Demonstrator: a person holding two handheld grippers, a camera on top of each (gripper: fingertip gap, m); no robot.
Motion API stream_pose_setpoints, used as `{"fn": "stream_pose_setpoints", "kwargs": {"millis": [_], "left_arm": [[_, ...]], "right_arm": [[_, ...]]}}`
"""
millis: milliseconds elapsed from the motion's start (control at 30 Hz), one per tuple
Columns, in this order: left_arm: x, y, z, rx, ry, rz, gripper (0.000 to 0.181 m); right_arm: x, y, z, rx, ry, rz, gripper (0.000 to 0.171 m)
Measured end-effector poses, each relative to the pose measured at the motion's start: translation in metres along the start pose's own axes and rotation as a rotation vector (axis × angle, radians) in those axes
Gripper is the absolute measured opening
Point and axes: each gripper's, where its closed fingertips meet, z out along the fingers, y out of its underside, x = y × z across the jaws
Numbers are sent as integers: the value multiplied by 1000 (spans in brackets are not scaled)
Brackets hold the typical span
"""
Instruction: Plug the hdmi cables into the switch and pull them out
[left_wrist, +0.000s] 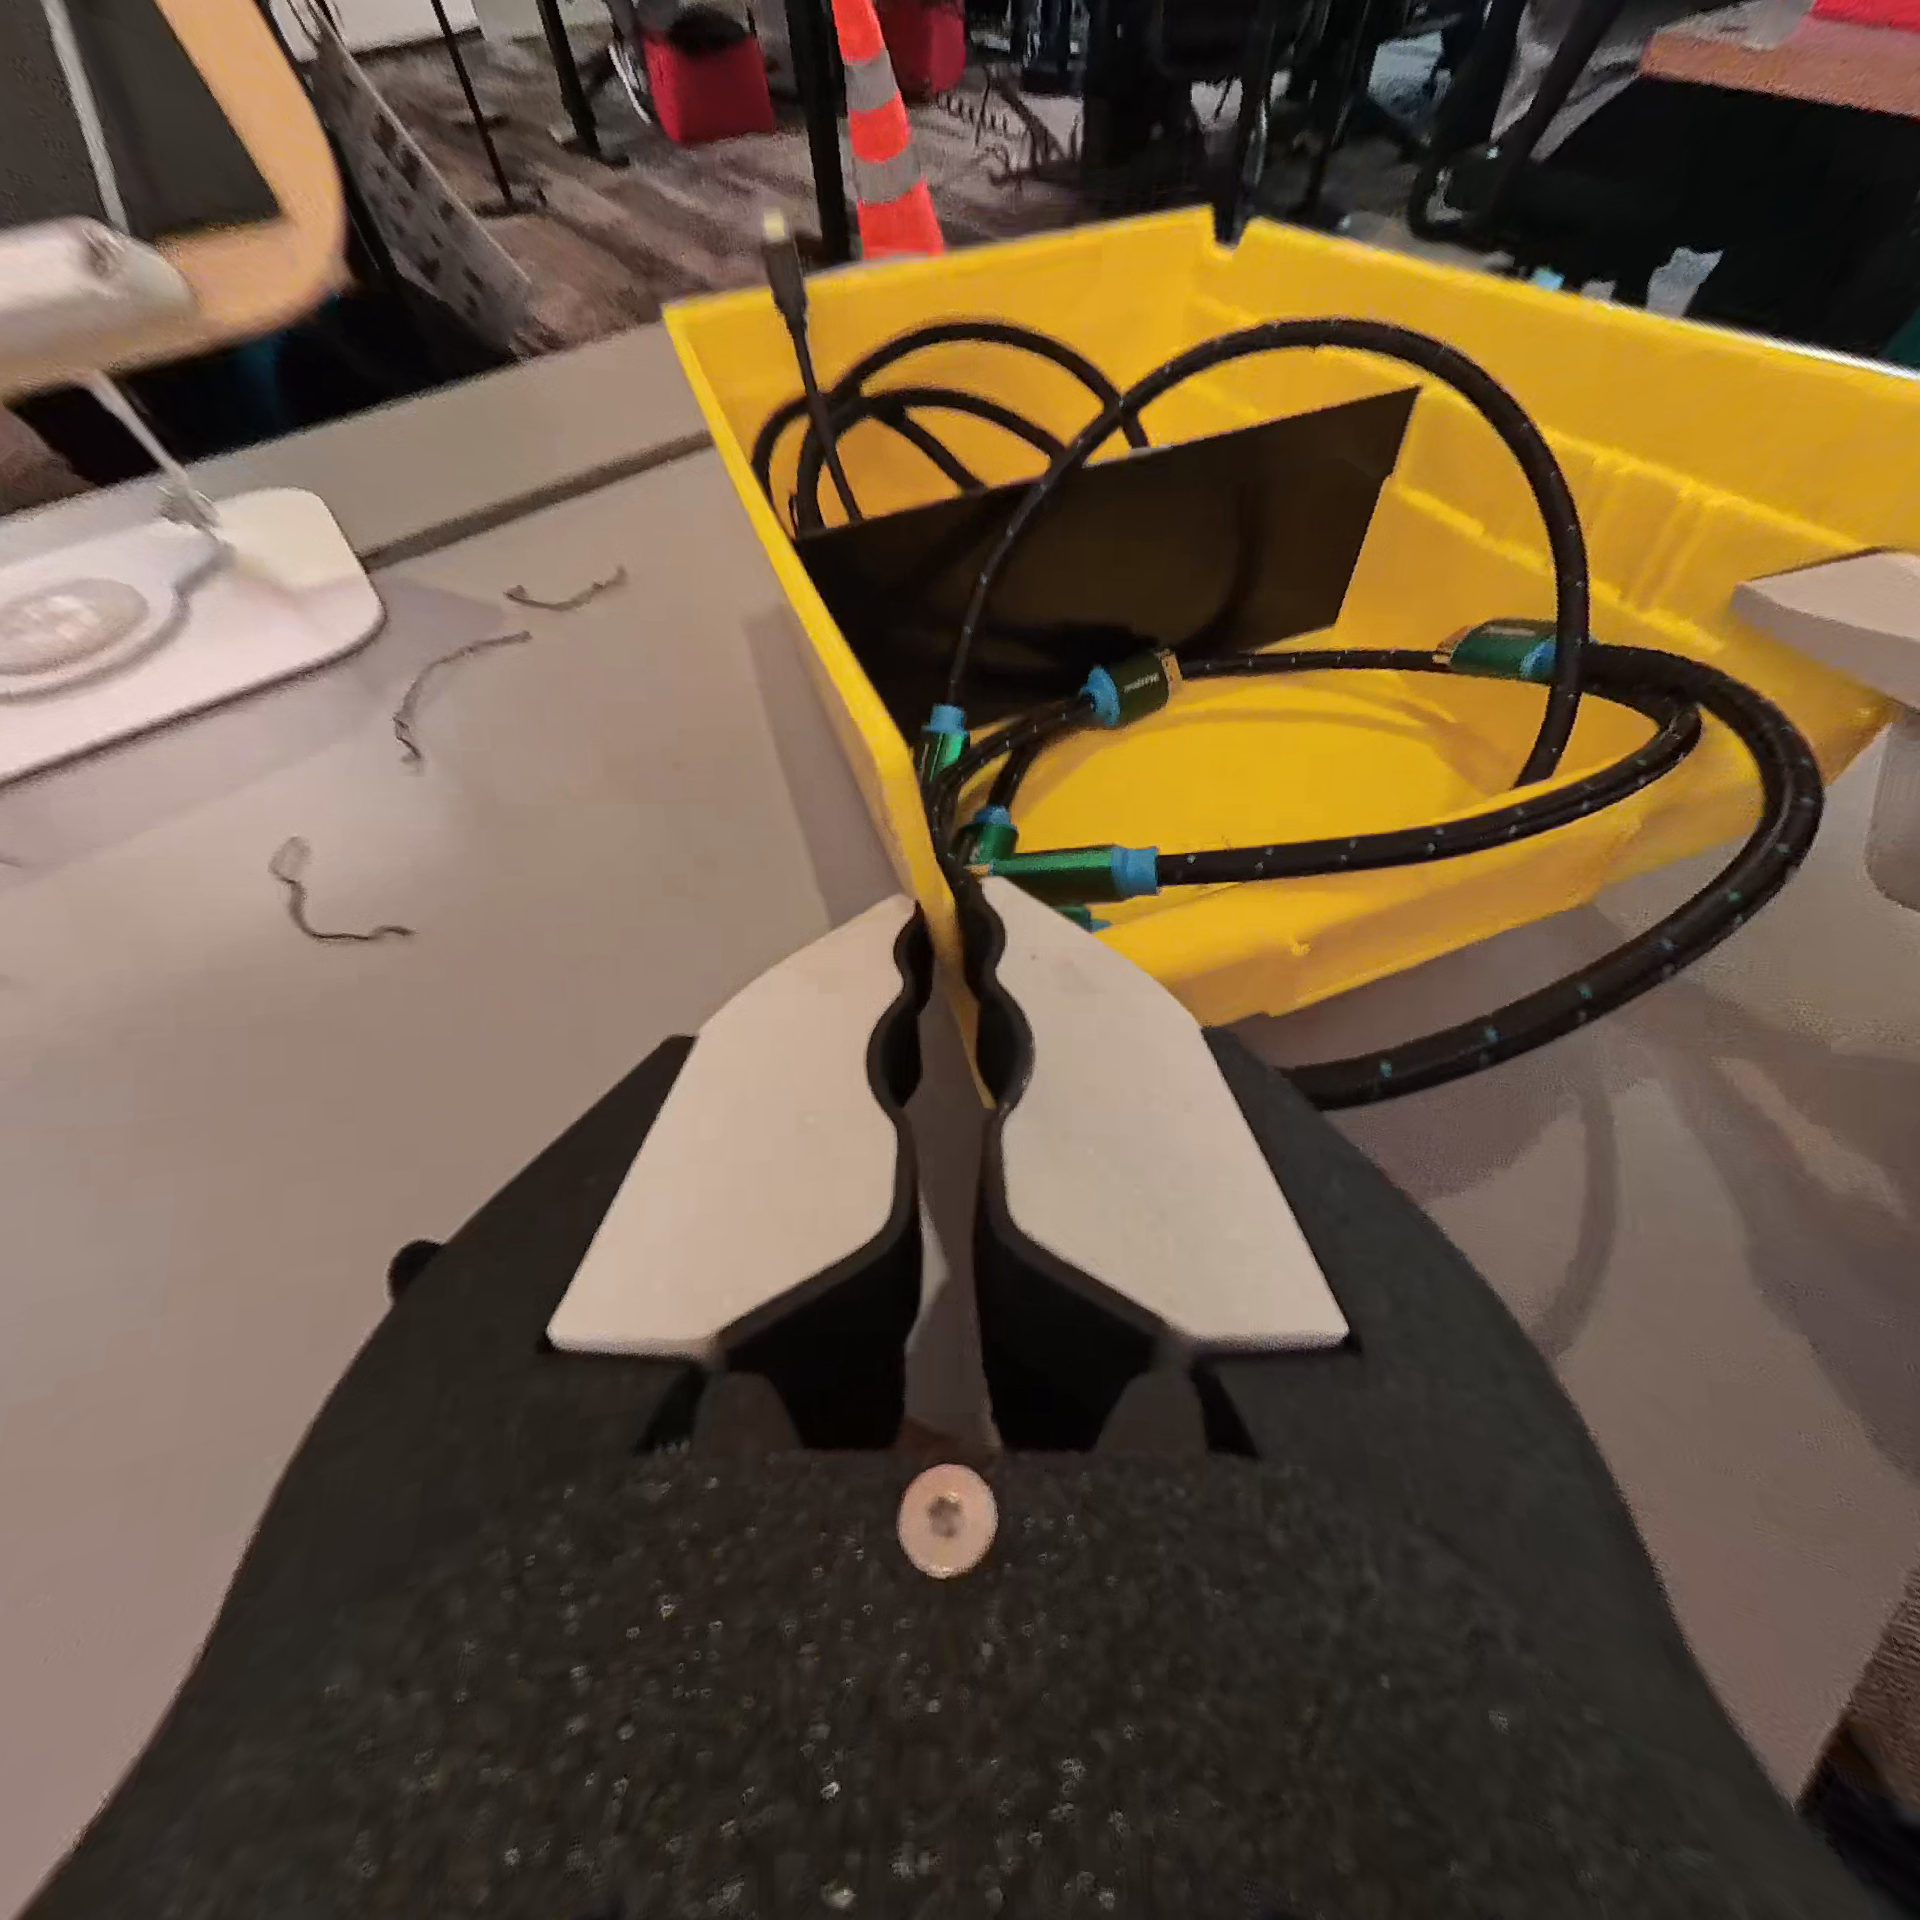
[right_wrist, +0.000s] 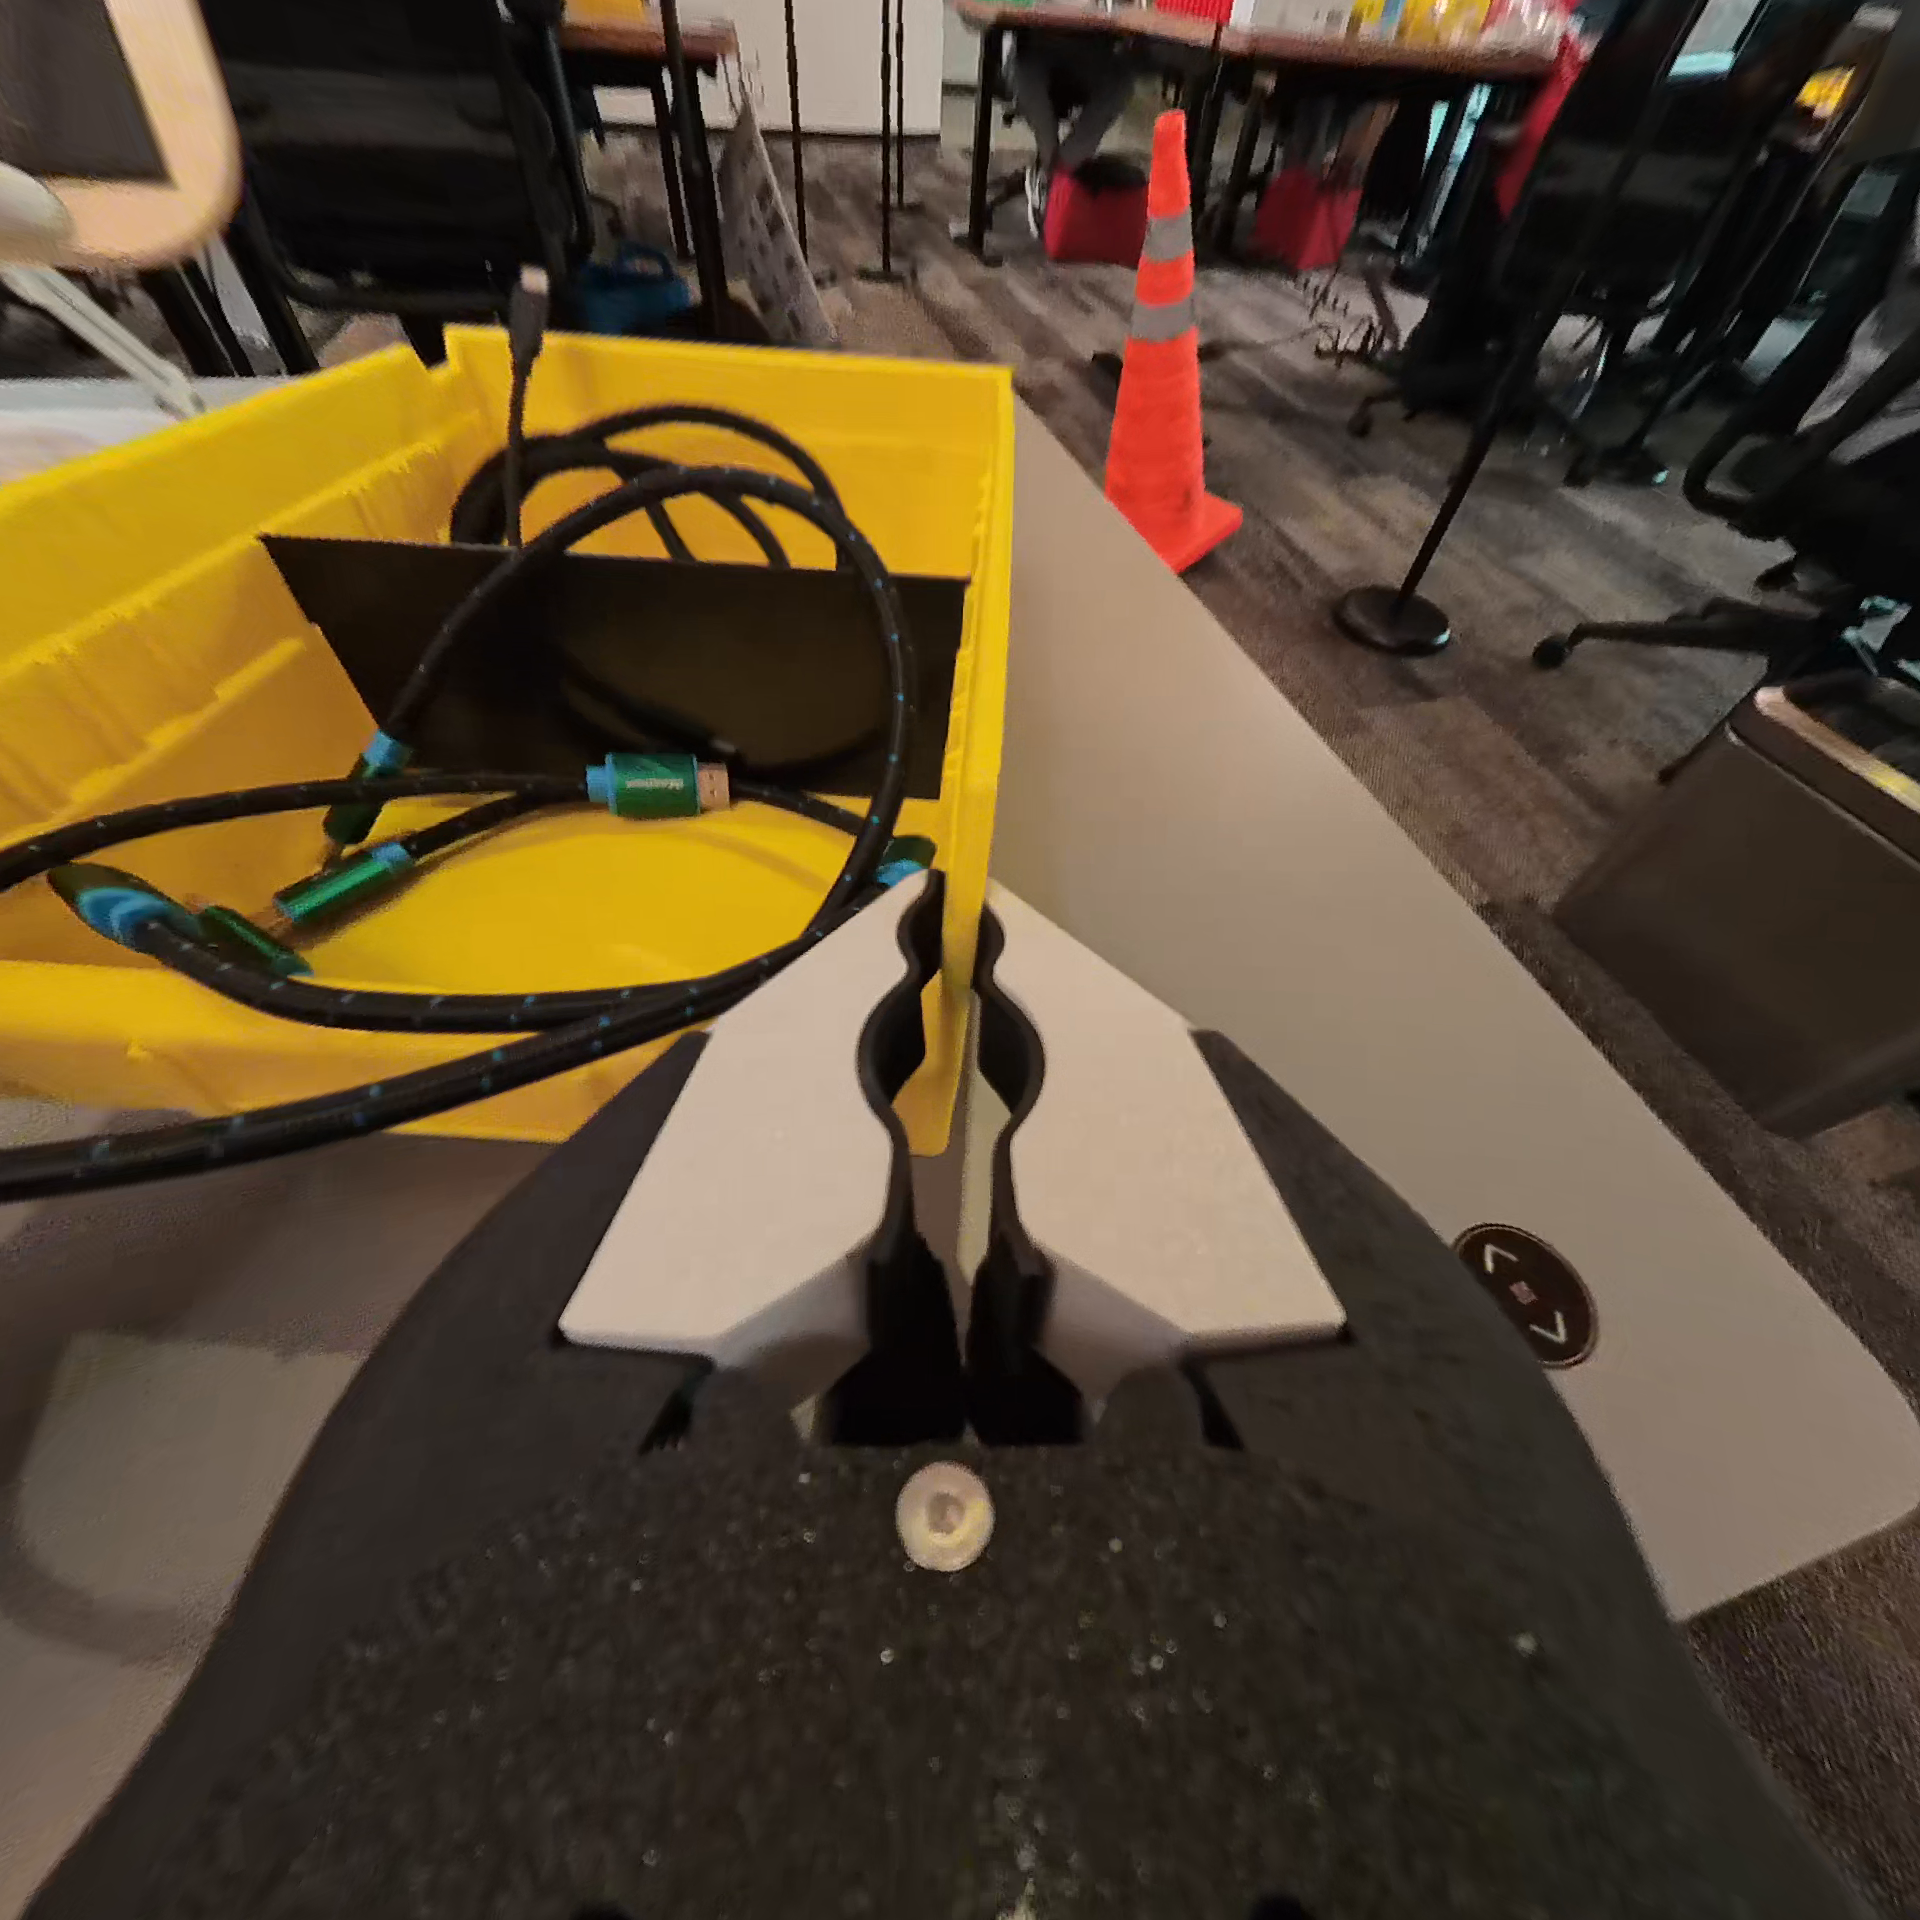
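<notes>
Nearest in each wrist view are the jaws themselves: the left gripper (left_wrist: 951, 920) and the right gripper (right_wrist: 956, 894) both have their jaws nearly together, a narrow slit between the pale fingers, with nothing held. Just past both sets of tips stands the near wall of the yellow bin (left_wrist: 1226, 966), which sits on the grey tabletop (left_wrist: 499, 935); the left gripper faces its left near corner, the right gripper its right near corner. Inside, the hdmi cables (left_wrist: 1351, 847) lie in loose loops, their green plugs low on the bin floor, mostly lying flat and pointing across rather than toward either gripper; one loop spills over the front wall onto the tabletop. Farther back a black divider (left_wrist: 1122, 540) stands across the bin. No switch can be clearly made out. The plugs by the left corner seem closest to the left gripper, which would probably need to rise over the wall.
</notes>
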Motion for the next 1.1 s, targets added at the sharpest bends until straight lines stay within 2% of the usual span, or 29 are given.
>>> {"fn": "stream_pose_setpoints", "kwargs": {"millis": [267, 400, 533, 767, 867, 1000, 1100], "left_arm": [[-19, -27, -66, 137, -38, 17, 5], [-33, -21, -87, 124, -66, 24, 5], [-34, 3, -87, 84, -33, -25, 6], [-23, 36, -75, -1, 49, -172, 7], [-20, 49, -70, -10, 109, -275, 16], [-15, 57, -66, -27, 140, -288, 29], [-14, 58, -61, -20, 112, -246, 35]], "right_arm": [[-32, -40, -49, 168, -24, -14, 1], [-54, -38, -57, 152, -82, 1, 1], [-62, -24, -57, 112, -97, -35, 2], [-59, 13, -50, -13, -147, 64, 2], [-60, 32, -43, -87, -175, 80, 4], [-61, 31, -41, -56, -190, 35, 5], [-68, 31, -39, -30, -210, -16, 19]]}}
